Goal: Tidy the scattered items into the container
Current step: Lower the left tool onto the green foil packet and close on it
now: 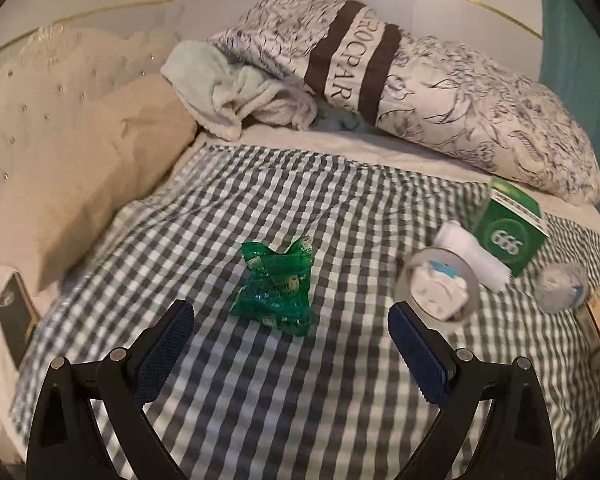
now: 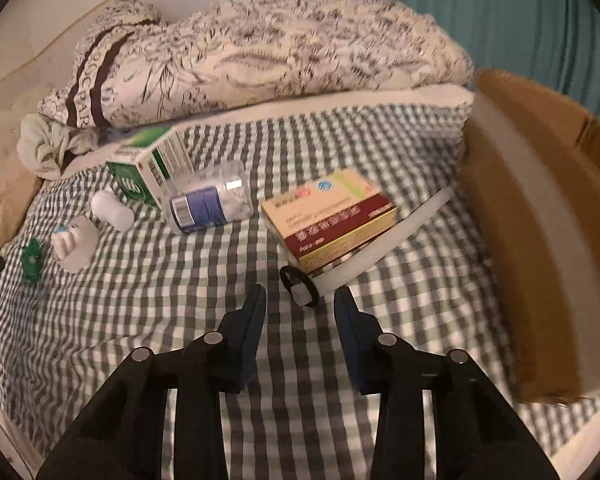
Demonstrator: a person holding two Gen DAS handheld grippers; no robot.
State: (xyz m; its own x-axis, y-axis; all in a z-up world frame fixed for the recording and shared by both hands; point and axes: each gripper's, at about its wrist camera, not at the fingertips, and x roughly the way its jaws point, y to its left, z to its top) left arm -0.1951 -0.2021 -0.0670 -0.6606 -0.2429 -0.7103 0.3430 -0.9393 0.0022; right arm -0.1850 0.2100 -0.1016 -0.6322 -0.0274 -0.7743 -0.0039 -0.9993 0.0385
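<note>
Scattered items lie on a checked bedspread (image 1: 300, 208). A crumpled green packet (image 1: 276, 288) rests just ahead of my left gripper (image 1: 290, 312), whose jaws stand wide open and hold nothing. To its right are a round white-and-blue item (image 1: 440, 284), a white roll (image 1: 472, 252) and a green box (image 1: 512, 232). My right gripper (image 2: 300, 294) is open, its tips on either side of a small black-rimmed cap (image 2: 300, 286) without pressing it. Just beyond lie a yellow-and-red medicine box (image 2: 332, 216) and a clear bottle (image 2: 208, 200) with a blue label. The cardboard container (image 2: 540, 220) stands at the right.
A flower-patterned pillow (image 1: 440, 92) and a pale towel (image 1: 228, 88) lie along the far side of the bed. A beige pillow (image 1: 92, 160) is at the left, with a dark flat object (image 1: 16, 320) below it. A teal curtain (image 2: 520, 20) hangs behind the container.
</note>
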